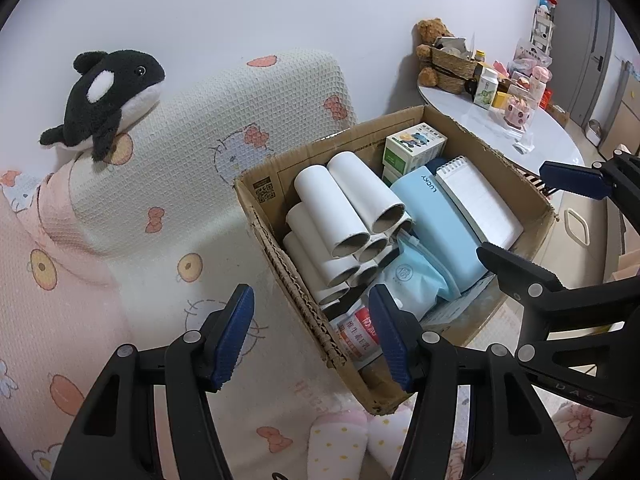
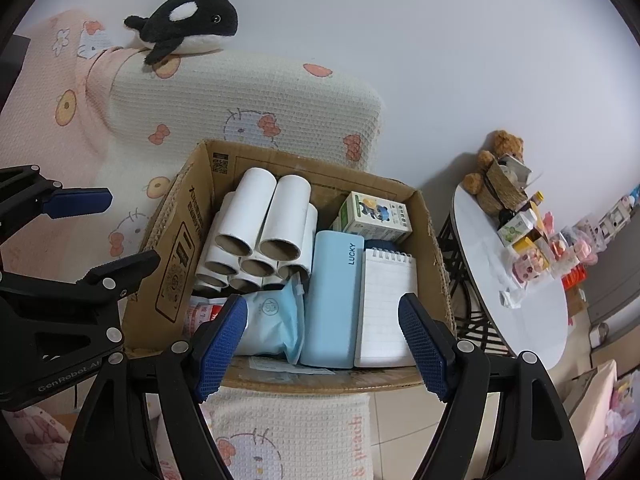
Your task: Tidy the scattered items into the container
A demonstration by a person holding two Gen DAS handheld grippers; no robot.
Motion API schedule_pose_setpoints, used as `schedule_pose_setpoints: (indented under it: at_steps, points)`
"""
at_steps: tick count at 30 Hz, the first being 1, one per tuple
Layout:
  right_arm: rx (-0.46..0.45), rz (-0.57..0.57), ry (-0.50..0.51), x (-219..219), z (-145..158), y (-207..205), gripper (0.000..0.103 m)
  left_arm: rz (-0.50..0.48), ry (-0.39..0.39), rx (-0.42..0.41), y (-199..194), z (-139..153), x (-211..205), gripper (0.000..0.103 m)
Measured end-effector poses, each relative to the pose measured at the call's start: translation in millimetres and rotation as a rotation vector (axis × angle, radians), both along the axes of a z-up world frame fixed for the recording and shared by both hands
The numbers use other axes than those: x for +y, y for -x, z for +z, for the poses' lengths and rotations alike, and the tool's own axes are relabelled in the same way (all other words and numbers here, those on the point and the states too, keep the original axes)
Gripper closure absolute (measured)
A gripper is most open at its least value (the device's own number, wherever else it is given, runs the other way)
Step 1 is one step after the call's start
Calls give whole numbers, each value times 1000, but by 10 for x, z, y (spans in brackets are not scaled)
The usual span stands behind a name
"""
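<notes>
An open cardboard box [image 1: 267, 187] [image 2: 176, 248] sits on a sofa and holds several items. Inside are white paper tubes [image 1: 344, 204] [image 2: 260, 216], a light blue "LUCKY" case [image 1: 436, 224] [image 2: 332, 300], a spiral notepad [image 1: 480, 200] [image 2: 386, 304], a small green-and-white carton [image 1: 414, 148] [image 2: 374, 218], a blue wipes pack [image 1: 412, 284] [image 2: 272, 320] and a red-labelled bottle [image 1: 356, 332]. My left gripper [image 1: 314, 336] [image 2: 108, 234] hangs open over the box's near-left wall, holding nothing. My right gripper [image 2: 322, 344] [image 1: 536, 220] hangs open above the box's front edge, holding nothing.
A black-and-white orca plush [image 1: 108, 96] [image 2: 186, 20] lies on the sofa back [image 1: 224, 120]. A round white table [image 1: 520, 136] [image 2: 516, 288] to the right carries a teddy bear [image 2: 500, 160], a woven basket and small packages. Tiled floor [image 2: 404, 428] shows below the box.
</notes>
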State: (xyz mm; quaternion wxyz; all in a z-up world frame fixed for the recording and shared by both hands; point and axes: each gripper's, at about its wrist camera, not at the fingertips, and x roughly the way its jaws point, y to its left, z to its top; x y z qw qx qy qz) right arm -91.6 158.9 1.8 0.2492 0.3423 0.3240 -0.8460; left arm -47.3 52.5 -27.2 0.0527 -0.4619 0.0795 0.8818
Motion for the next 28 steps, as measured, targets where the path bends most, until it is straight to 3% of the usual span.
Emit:
schedule_pose_setpoints:
  at_steps: [17,28]
  points:
    - [-9,-2,-1,-16,-23,-25,27,68,16,15,-4,25,-132,39]
    - [-13,5,1,-29,-24,-14,27,43,36,24,-12,33,-55,39]
